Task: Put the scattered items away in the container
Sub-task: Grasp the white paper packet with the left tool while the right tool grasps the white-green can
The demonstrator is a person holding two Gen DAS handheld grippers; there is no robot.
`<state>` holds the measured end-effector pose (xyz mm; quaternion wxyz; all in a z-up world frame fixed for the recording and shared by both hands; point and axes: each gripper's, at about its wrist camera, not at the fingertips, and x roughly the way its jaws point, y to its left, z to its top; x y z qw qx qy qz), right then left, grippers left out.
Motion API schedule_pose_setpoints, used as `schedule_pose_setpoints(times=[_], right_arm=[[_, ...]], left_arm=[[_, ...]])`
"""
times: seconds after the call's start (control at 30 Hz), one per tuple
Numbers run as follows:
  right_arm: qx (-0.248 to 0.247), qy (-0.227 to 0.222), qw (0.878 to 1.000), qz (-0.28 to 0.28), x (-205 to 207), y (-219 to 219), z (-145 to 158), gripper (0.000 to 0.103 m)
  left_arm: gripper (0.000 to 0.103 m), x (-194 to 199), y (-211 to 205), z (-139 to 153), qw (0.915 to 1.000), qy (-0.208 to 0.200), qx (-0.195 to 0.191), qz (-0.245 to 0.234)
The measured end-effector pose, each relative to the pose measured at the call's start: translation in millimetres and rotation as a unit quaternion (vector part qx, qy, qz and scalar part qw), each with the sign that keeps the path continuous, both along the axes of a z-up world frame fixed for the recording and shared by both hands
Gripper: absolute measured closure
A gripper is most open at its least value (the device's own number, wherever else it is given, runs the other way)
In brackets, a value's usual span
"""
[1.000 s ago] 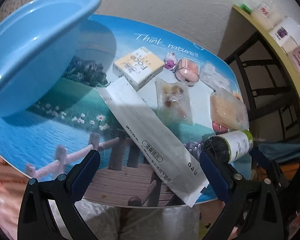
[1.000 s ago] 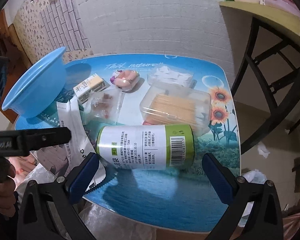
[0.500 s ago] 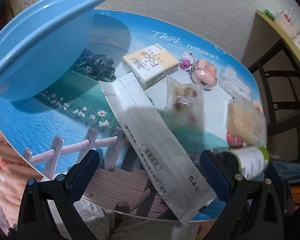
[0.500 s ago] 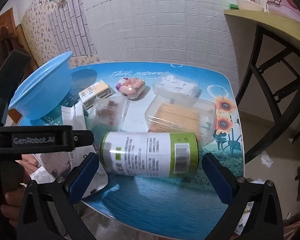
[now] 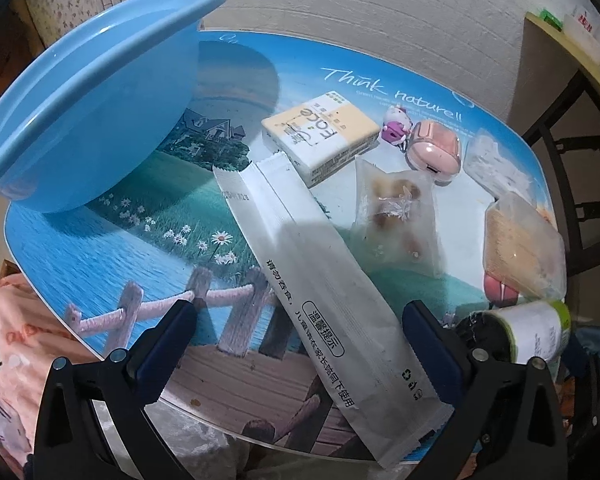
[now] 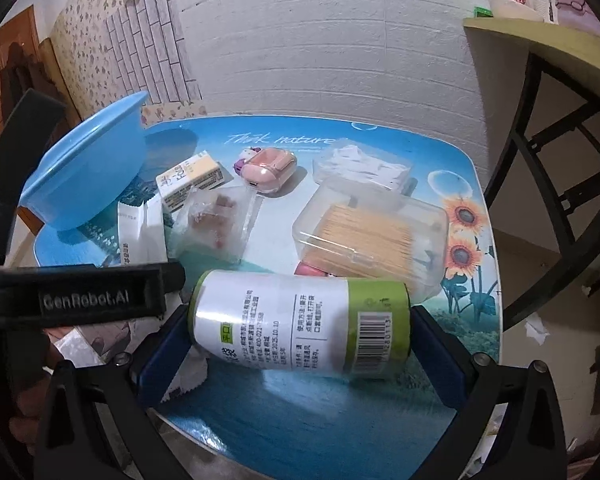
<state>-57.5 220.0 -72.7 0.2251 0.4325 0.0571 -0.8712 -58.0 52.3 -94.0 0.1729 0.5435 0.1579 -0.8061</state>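
A blue basin [image 5: 84, 108] stands at the table's far left and also shows in the right wrist view [image 6: 88, 176]. My right gripper [image 6: 300, 344] is shut on a white and green canister [image 6: 300, 324], held end to end and lifted; it shows at the left wrist view's right edge [image 5: 536, 332]. My left gripper [image 5: 300, 344] is open around a long white packet [image 5: 320, 280] that lies on the table. A tissue pack [image 5: 320, 136], a clear snack bag [image 5: 396, 220], a pink case [image 5: 432, 152] and a toothpick box [image 6: 368, 236] lie scattered.
The table [image 6: 340, 412] has a printed landscape top and stands against a white brick wall. A clear box of white pads [image 6: 360, 168] lies at the back. A shelf with dark metal legs [image 6: 540, 128] stands to the right. A pink cloth [image 5: 16, 328] hangs left.
My right gripper has closed in on the canister and lifted it off the table. My left gripper has advanced over the white packet, staying open.
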Motion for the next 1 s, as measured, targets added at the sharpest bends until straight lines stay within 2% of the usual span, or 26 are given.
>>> schedule_pose_setpoints(times=[0.23, 0.57, 0.67, 0.73, 0.8, 0.9, 1.0], right_arm=[[0.008, -0.004, 1.000, 0.009, -3.7, -6.0, -6.8, 0.000], [-0.005, -0.023, 1.000, 0.011, -13.4, -4.9, -13.3, 0.000], [-0.003, -0.021, 1.000, 0.014, -12.0, -6.4, -13.8, 0.000], [0.001, -0.020, 1.000, 0.018, -10.2, -7.4, -13.9, 0.000], [0.008, -0.025, 1.000, 0.015, -9.9, -8.2, -13.7, 0.000], [0.026, -0.033, 0.999, 0.013, -9.9, -11.0, -14.3, 0.000], [0.032, -0.033, 0.999, 0.007, -8.4, -12.2, -15.1, 0.000]], left_arm=[[0.000, -7.2, 7.9, -4.9, 0.9995, -0.013, -0.028, -0.006], [0.001, -4.1, 4.6, -4.0, 0.9995, -0.011, -0.026, -0.010], [0.009, 10.5, 5.6, 3.2, 0.9992, -0.002, -0.030, -0.027], [0.020, 12.7, 8.0, 6.1, 0.9984, 0.007, -0.034, -0.044], [0.024, 15.8, 9.1, 7.8, 0.9972, 0.016, -0.039, -0.061], [0.032, 20.9, 8.5, 9.2, 0.9952, 0.026, -0.039, -0.085], [0.045, 31.9, 3.3, 12.5, 0.9931, 0.037, -0.032, -0.107]])
